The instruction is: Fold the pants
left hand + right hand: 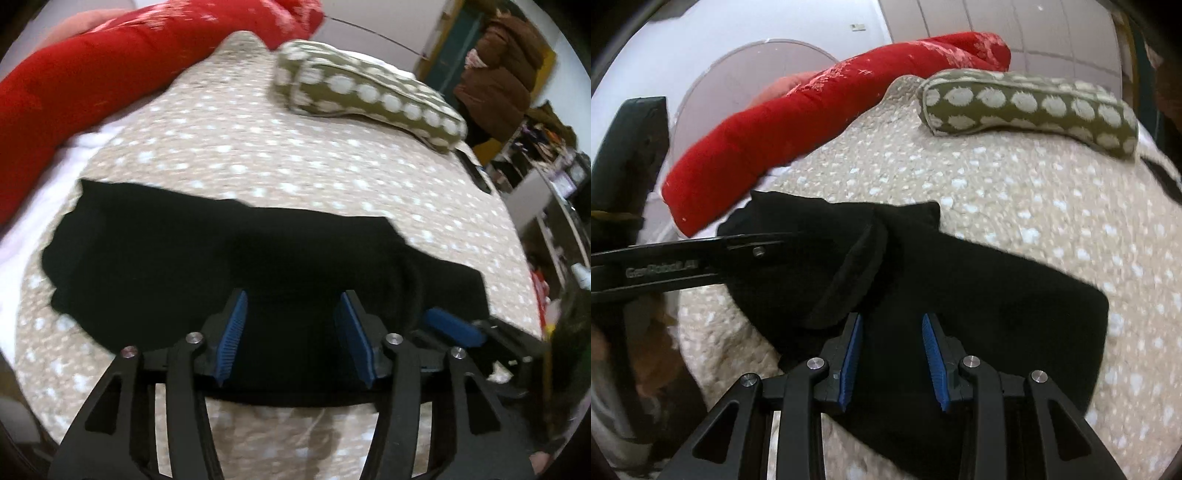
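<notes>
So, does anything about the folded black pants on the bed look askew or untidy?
Yes. The black pants are folded unevenly: in the right wrist view one rolled layer lies diagonally across the pile, and the far edge shows two uneven peaks. The bedspread beneath looks normal.

The black pants (229,266) show no seams or folds, their near edge hidden behind the left gripper (293,332). The red cushion (812,122) is cut off by the left-wrist frame. Shelf contents (546,147) blurred, perhaps clothing. Fabric beneath the right gripper (892,360) indistinct.
</notes>
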Motion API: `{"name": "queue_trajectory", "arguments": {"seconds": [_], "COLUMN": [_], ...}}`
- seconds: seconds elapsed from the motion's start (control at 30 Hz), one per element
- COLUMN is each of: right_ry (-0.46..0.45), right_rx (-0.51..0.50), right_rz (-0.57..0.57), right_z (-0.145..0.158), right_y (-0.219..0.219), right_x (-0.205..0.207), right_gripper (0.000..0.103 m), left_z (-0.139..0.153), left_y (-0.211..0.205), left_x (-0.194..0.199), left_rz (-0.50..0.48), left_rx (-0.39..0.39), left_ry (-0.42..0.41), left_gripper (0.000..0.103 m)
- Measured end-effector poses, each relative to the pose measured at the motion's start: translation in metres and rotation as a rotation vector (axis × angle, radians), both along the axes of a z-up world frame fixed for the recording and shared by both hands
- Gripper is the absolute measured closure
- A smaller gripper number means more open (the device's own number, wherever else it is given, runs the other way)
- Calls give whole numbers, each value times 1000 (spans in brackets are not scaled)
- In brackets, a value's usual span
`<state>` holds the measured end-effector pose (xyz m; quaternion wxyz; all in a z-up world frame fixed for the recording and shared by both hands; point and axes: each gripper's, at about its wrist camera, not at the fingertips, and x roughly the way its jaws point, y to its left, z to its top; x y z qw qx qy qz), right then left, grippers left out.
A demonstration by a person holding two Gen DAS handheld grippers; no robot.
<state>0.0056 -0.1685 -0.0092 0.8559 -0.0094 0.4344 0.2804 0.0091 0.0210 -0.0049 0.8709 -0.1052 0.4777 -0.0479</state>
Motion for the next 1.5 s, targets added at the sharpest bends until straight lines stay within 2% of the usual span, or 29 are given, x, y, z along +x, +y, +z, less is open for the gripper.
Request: {"name": "queue_trajectory", "arguments": {"seconds": [0.13, 0.27, 0.33, 0.4, 0.5, 0.7, 0.87, 1.13, 1.3, 1.37, 1.43, 1.5], "right_ry": [-36, -7, -4, -33, -71, -67, -77, 2, 9, 7, 7, 6], "right_rx": [27, 9, -16, -46, -107, -85, -167, -300, -371, -383, -396, -413], "right_rz": [33, 44, 47, 63, 88, 99, 158, 315, 372, 390, 408, 423], "right_z": [17, 7, 0, 0, 3, 16, 18, 1, -2, -1, -2, -4], "right_y": [8, 19, 30, 40, 52, 54, 79, 121, 134, 138, 142, 147], "right_x": [1, 11, 15, 15, 14, 14, 17, 24, 30, 32, 34, 36], "right_gripper": [70, 70, 70, 66, 65, 65, 65, 65, 65, 65, 65, 65], "left_z": [-2, -4, -4, -5, -5, -6, -6, 2, -2, -5, -7, -8], "left_y": [23, 36, 41, 45, 54, 68, 78, 110, 127, 131, 137, 140], "left_x": [-4, -8, -9, -10, -13, -19, -28, -56, -66, -67, -70, -71], "left_rz": [53, 81, 93, 103, 123, 148, 172, 256, 305, 317, 331, 342], "left_rx": [-7, -22, -25, -33, -44, -128, -139, -131, -142, -152, -174, -193], "left_ry": [3, 6, 7, 9, 9, 5, 0, -9, -3, 1, 0, 0], "left_gripper": [51, 51, 51, 51, 51, 51, 51, 51, 51, 48, 42, 41]}}
